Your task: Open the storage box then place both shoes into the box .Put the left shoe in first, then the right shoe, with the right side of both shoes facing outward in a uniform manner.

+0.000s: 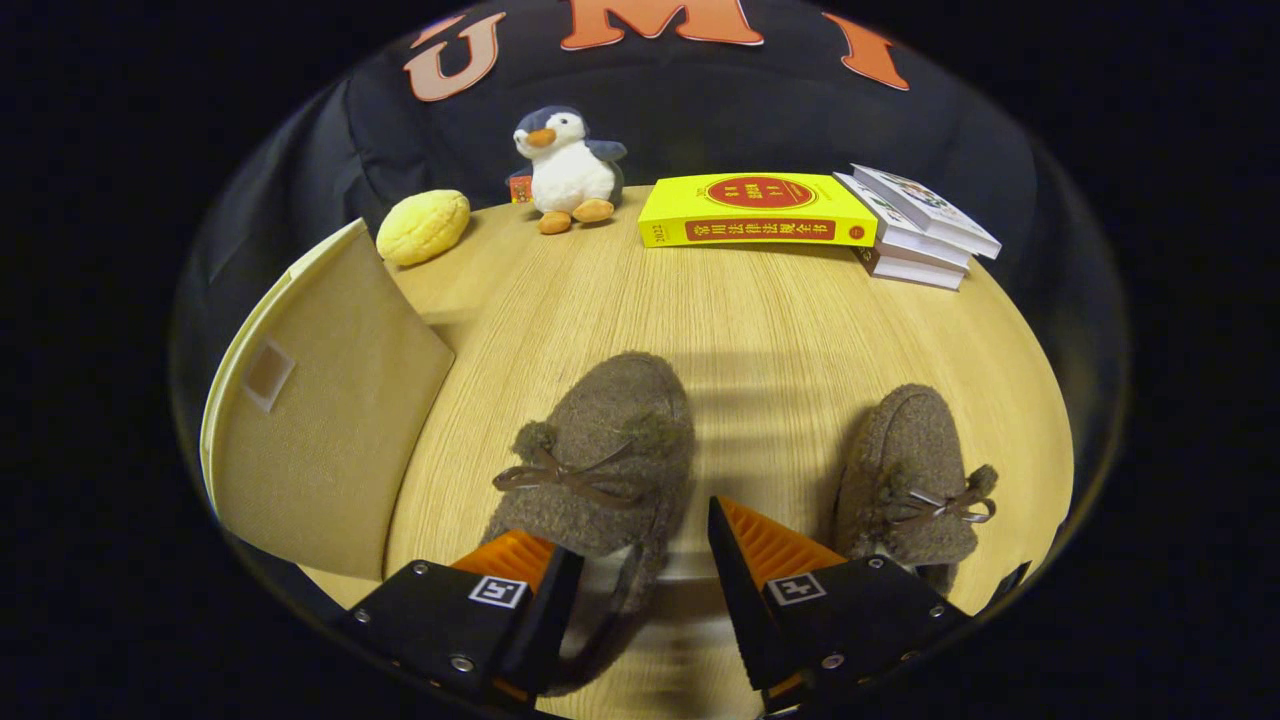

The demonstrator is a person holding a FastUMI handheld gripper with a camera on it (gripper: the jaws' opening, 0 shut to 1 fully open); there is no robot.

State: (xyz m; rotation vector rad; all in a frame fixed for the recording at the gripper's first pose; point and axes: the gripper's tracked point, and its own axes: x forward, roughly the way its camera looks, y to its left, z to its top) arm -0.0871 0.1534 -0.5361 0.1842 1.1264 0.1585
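Two brown fuzzy slippers with bow laces lie on the wooden table, toes pointing away from me. The nearer slipper has its heel end between my fingers, white lining showing there. My gripper is open and straddles that heel; the right finger stands a little clear of the slipper's side, and the left finger's tip is hidden behind the slipper's side. The other slipper lies just beyond the right finger, to its right. A beige fabric storage box stands left of the fingers, showing a flat panel with a small label window; its inside is hidden.
At the table's far edge sit a yellow bun-shaped toy, a plush penguin, a thick yellow book and a stack of white books. Bare wood lies between the slippers and those books.
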